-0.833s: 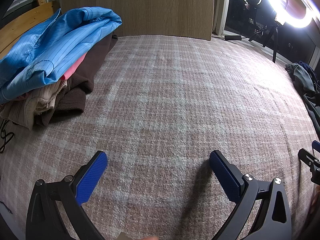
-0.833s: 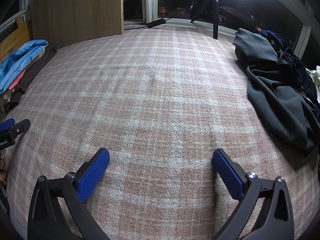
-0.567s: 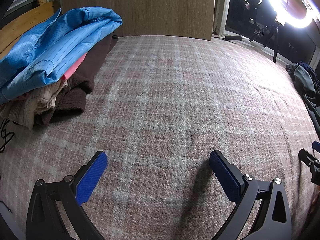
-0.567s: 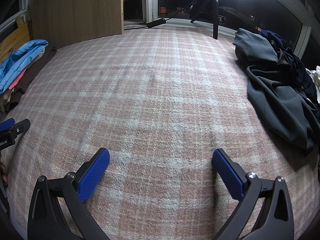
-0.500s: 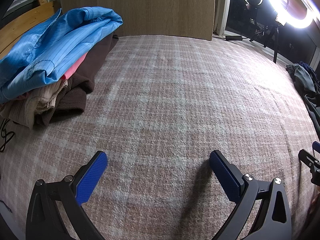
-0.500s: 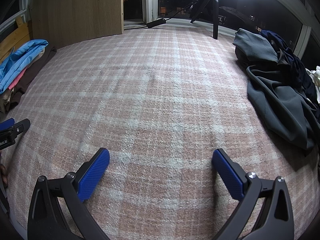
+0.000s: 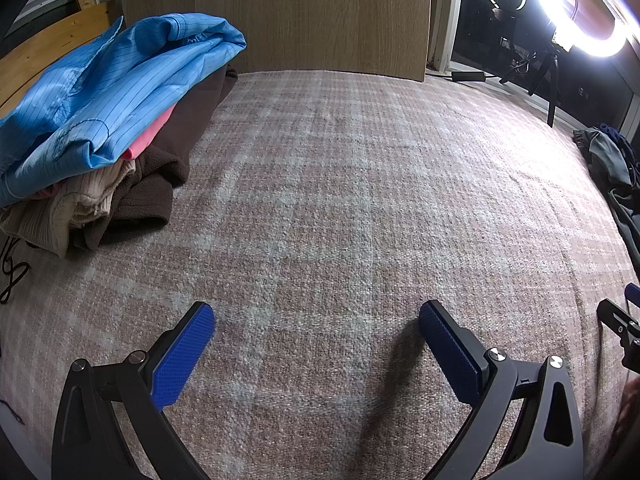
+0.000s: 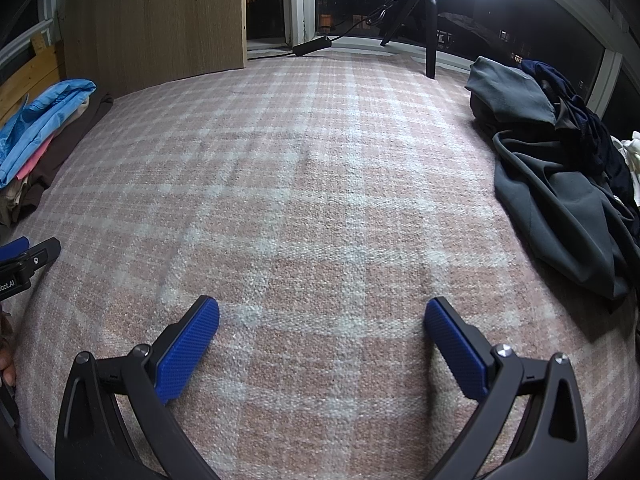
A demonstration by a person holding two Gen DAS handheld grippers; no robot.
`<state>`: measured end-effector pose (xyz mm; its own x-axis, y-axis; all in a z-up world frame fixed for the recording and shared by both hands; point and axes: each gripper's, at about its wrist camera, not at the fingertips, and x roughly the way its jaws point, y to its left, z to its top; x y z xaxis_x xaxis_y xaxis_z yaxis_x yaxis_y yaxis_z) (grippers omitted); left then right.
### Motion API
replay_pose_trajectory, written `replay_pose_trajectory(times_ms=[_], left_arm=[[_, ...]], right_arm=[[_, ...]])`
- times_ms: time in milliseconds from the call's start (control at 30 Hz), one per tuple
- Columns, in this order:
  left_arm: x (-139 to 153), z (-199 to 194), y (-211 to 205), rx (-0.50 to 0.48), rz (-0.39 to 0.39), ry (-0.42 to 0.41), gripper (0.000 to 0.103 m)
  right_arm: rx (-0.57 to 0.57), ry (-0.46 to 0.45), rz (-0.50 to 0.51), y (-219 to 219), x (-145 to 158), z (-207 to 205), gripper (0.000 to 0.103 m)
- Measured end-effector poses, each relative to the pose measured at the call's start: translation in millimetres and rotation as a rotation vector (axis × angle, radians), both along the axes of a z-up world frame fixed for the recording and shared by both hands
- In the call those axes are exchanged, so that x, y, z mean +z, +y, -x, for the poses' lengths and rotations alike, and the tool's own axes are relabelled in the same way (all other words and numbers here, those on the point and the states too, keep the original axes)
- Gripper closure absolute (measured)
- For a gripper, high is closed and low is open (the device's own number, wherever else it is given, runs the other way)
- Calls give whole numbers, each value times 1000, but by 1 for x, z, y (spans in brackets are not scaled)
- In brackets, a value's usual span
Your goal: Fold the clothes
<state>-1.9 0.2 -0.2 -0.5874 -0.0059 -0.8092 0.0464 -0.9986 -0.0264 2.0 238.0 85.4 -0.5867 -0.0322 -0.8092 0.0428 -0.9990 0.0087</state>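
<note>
A: Where were your tongs?

B: Your left tongs [image 7: 316,316] and right tongs [image 8: 322,312] both gaped wide, empty, over the pink plaid blanket [image 8: 320,184].

A: And the clothes?

B: Folded stack topped by a blue striped shirt [image 7: 108,92] sat far left; the crumpled dark grey garment pile [image 8: 560,184] lay right.

The blanket [image 7: 360,200] is pink and white, with a check pattern of crossing stripes. The shirt [image 7: 112,92] on top of the left pile is bright blue with thin dark lines. Under it lies a pink cloth [image 7: 148,138], a cream ribbed knit [image 7: 72,208] and a dark brown fleece [image 7: 160,184]. The board [image 7: 280,12] at the back is light brown wood. The pile on the right [image 8: 560,184] is mostly dark grey, with some navy blue and a bit of white. The left gripper [image 7: 316,312] and the right gripper [image 8: 322,306] are black with bright blue dotted pads [image 8: 188,350]. The lamp [image 7: 576,20] glows white.
</note>
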Motion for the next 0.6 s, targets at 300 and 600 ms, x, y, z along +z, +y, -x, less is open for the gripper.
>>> replay_pose_trajectory(times_ms=[300,600], left_arm=[[1,-1,0,0,2,0,0],[10,0,1,-26,-7,-38,1]], right_arm=[[1,-2,1,0,-1,0,0],[-28,-60,0,-6,6,1,0]])
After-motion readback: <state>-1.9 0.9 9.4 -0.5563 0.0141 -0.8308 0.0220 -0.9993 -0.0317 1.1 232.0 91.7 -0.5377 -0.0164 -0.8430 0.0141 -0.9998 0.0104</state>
